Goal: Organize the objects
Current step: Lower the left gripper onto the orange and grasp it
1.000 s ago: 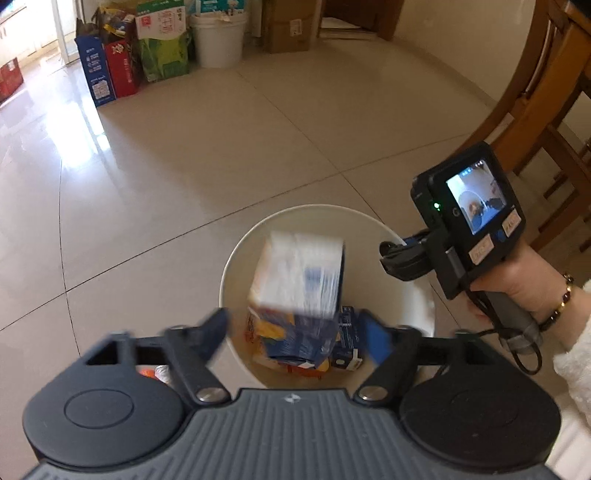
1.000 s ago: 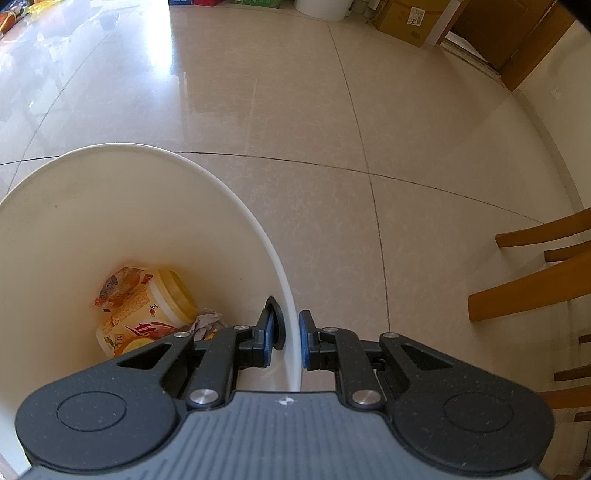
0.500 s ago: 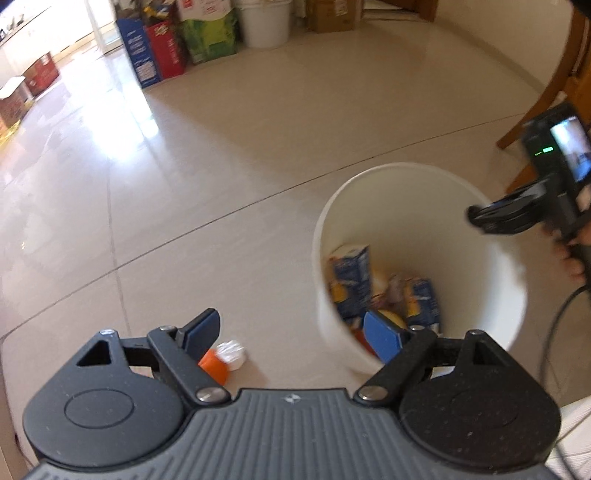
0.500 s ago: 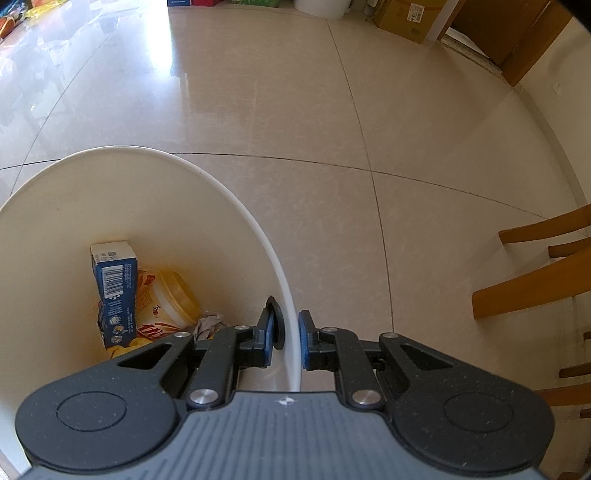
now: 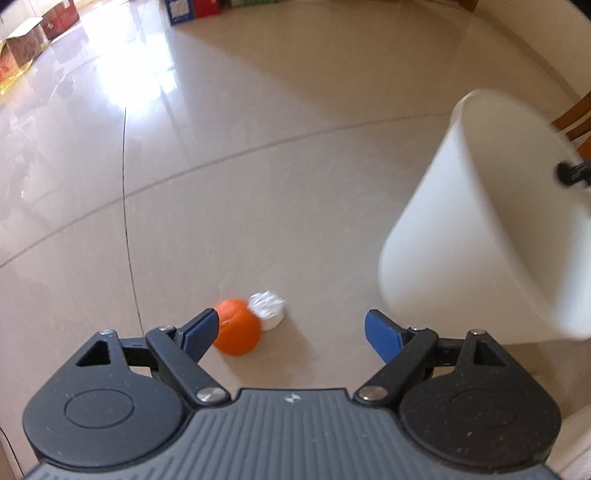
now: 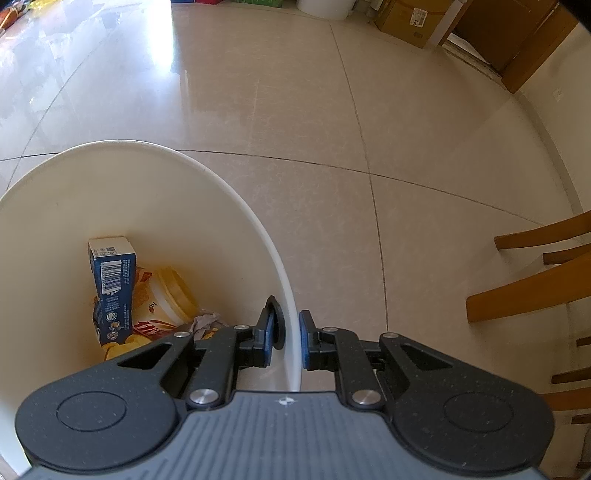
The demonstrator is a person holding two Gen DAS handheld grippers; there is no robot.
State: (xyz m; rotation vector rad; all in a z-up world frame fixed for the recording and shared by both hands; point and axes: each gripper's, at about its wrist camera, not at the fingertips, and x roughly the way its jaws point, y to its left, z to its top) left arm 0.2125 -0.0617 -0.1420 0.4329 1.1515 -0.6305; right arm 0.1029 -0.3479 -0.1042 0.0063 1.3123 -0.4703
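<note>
My left gripper (image 5: pixel 295 332) is open and empty, low over the floor. An orange ball (image 5: pixel 238 326) and a white crumpled paper wad (image 5: pixel 267 308) lie on the tiles just ahead, the ball touching the left finger's inner side. My right gripper (image 6: pixel 287 338) is shut on the rim of the white bucket (image 6: pixel 284 280), one finger inside and one outside. The bucket also shows at the right of the left wrist view (image 5: pixel 480 229). Inside it lie a blue carton (image 6: pixel 110 288), a yellow snack tub (image 6: pixel 166 299) and crumpled paper (image 6: pixel 205 321).
Glossy beige tiled floor all round. Wooden chair legs (image 6: pixel 535 291) stand to the right. Cardboard boxes (image 6: pixel 410 18) and a white bin (image 6: pixel 325 5) line the far wall; coloured boxes (image 5: pixel 184 7) stand far off in the left wrist view.
The blue carton dropped from my left gripper into the bucket. My left gripper then swung left and down to the orange ball and paper wad. The right gripper stayed clamped on the rim.
</note>
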